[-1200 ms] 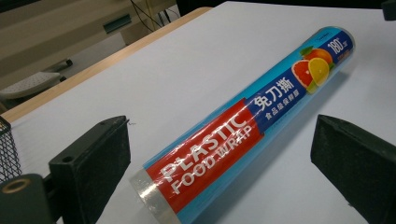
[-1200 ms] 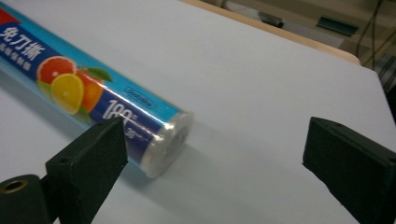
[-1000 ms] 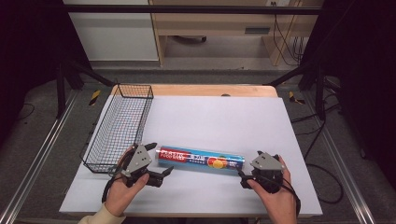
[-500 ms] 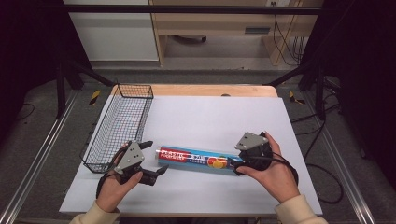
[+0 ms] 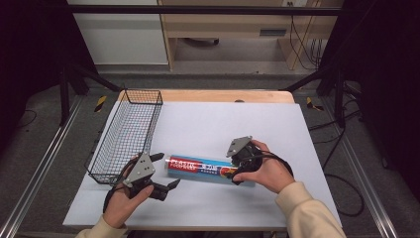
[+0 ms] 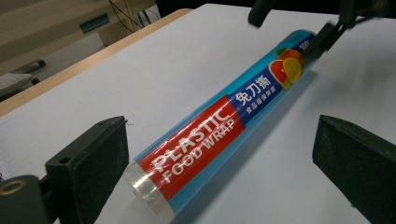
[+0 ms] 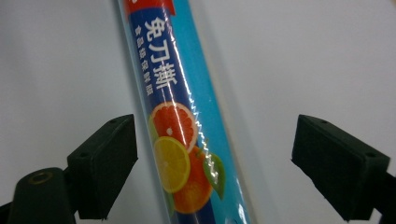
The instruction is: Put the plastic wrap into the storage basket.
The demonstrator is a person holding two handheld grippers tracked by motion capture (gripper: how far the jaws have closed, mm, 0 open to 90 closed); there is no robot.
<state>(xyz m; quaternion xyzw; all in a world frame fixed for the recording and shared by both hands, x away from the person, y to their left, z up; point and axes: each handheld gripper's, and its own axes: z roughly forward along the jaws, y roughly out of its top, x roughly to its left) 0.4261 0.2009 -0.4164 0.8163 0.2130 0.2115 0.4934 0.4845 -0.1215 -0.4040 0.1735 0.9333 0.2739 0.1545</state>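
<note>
Roll of plastic wrap (image 5: 205,170) lies flat on worktop (image 5: 223,124), near middle, right of wire basket (image 5: 126,134). Not lifted yet.

Left claw (image 5: 167,171) wide, straddling left end, pads apart from roll.

Right claw (image 5: 236,171) over right end, jaws just been closing, roll between, not yet pinched.

Left to do, likely: grip, lift, place in basket.

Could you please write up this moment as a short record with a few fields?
Setting: white table with a wooden far edge
Main item: plastic food wrap roll, lying flat, label up
Left gripper: jaws open, astride the roll's near end, pads clear of it
Right gripper: jaws open, over the fruit-printed end, just been closing, not pressing the roll
Container: black wire basket at the table's left, nothing visible inside
Status: roll on the table, not lifted
</note>
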